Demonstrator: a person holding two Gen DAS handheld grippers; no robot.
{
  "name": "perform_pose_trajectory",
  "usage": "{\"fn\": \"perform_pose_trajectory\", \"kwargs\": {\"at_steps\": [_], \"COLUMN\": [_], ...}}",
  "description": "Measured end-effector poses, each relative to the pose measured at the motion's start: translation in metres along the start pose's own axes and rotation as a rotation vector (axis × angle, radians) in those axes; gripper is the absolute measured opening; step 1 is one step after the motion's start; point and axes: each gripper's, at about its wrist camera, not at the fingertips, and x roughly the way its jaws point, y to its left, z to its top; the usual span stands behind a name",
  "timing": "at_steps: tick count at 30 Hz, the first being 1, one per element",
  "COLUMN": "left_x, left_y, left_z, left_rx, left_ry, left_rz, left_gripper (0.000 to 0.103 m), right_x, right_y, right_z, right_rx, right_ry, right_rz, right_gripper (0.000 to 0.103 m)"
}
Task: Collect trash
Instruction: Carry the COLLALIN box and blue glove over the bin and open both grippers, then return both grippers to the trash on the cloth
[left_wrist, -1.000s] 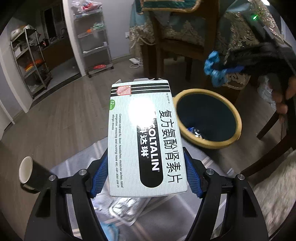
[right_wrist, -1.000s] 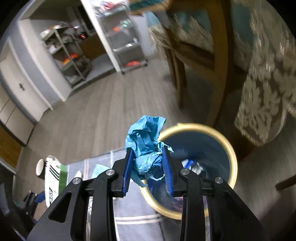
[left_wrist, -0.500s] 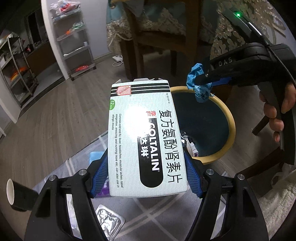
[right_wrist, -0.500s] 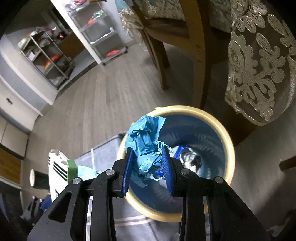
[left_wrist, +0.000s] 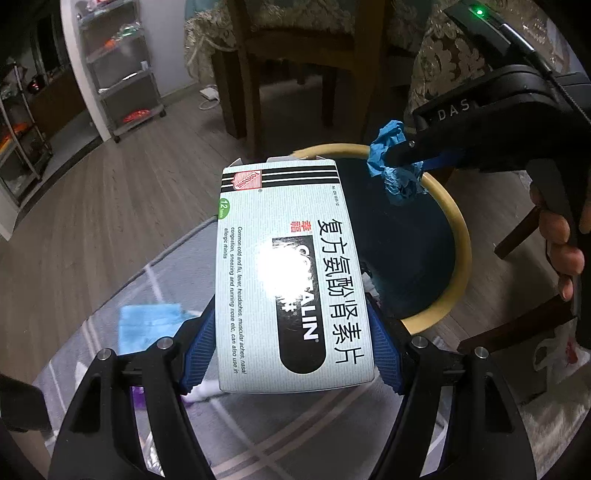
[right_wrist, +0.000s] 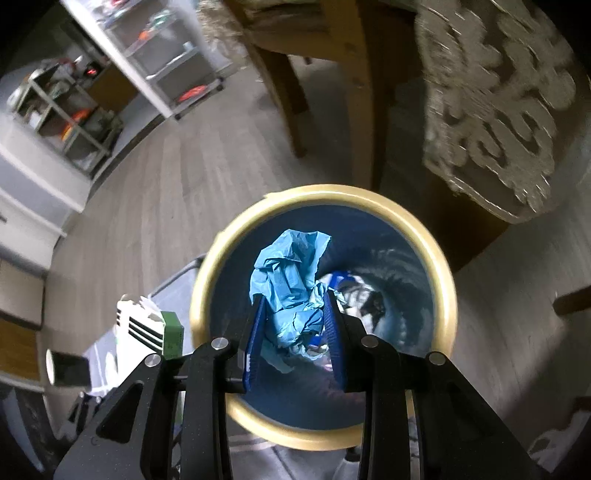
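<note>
Beside the chair legs the bin (right_wrist: 207, 291) waits under the right gripper (right_wrist: 295, 325), fingers pinching blue paper (right_wrist: 291, 280) for dropping, while the left gripper (left_wrist: 291, 336) clamps a medicine box (left_wrist: 288, 273) queued next

Both wrist views close, angled down at the shared bin (left_wrist: 452, 236) (right_wrist: 441, 258), right one directly above.

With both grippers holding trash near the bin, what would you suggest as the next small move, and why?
Probably open the right gripper and let the crumpled blue paper drop. In the right wrist view the paper hangs inside the yellow rim of the trash bin, so it should fall in. The left gripper can hold the medicine box at the rim until that is done.
</note>
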Motion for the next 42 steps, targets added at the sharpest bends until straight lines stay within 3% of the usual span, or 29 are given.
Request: {"fn": "perform_pose_trajectory", "kwargs": {"at_steps": [3, 12, 13, 20, 22, 27, 33, 42], "left_x": [0.013, 0.036, 0.036, 0.023, 0.020, 0.005, -0.024, -0.100], "left_y": [-0.005, -0.022, -0.021, 0.000, 0.005, 0.015, 0.030, 0.071], "left_z": [0.010, 0.029, 0.028, 0.022, 0.020, 0.017, 0.006, -0.035], "left_rx": [-0.004, 0.046, 0.040, -0.065, -0.075, -0.073, -0.088, -0.112], "left_ry": [0.031, 0.068, 0.068, 0.033, 0.028, 0.001, -0.038, -0.084], "left_rz": [-0.008, 0.015, 0.014, -0.010, -0.005, 0.022, 0.055, 0.120], "left_gripper": [0.072, 0.075, 0.081, 0.082, 0.082, 0.082, 0.083, 0.087], "right_x": [0.004, 0.008, 0.009, 0.010, 0.010, 0.000, -0.018, -0.048], "right_y": [-0.012, -0.016, -0.017, -0.007, -0.005, 0.002, 0.011, 0.057], "right_z": [-0.001, 0.001, 0.000, 0.002, 0.002, 0.007, -0.002, -0.032], "right_rx": [0.078, 0.083, 0.084, 0.066, 0.058, 0.033, 0.004, -0.077], "right_ry": [0.014, 0.020, 0.022, 0.024, 0.019, -0.023, -0.077, -0.133], "right_rz": [0.031, 0.013, 0.014, 0.014, 0.011, 0.001, 0.001, 0.068], "right_gripper": [0.033, 0.033, 0.033, 0.034, 0.038, 0.070, 0.093, 0.096]}}
